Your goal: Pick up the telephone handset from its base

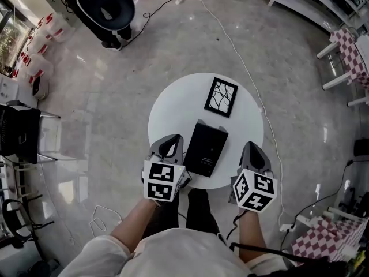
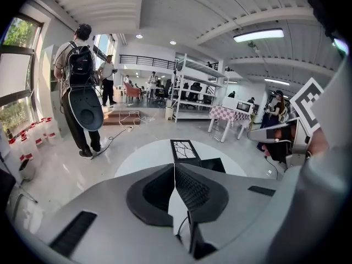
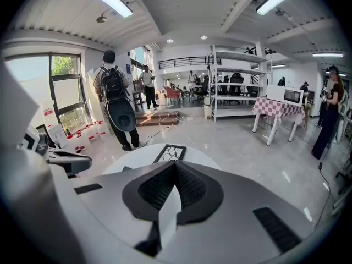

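Left gripper [image 1: 170,146] and right gripper [image 1: 252,150], both with jaws pressed together and empty, flank the black telephone [image 1: 206,148] at lower centre of frame on the round white table [image 1: 173,107]; arriving closed, they would likely shove it toward the near edge instead of gripping.

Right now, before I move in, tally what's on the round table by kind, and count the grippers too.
Phone: 1
Patterned panel: 1
Grippers: 2 (left gripper, right gripper, both shut and empty)
Total: 4
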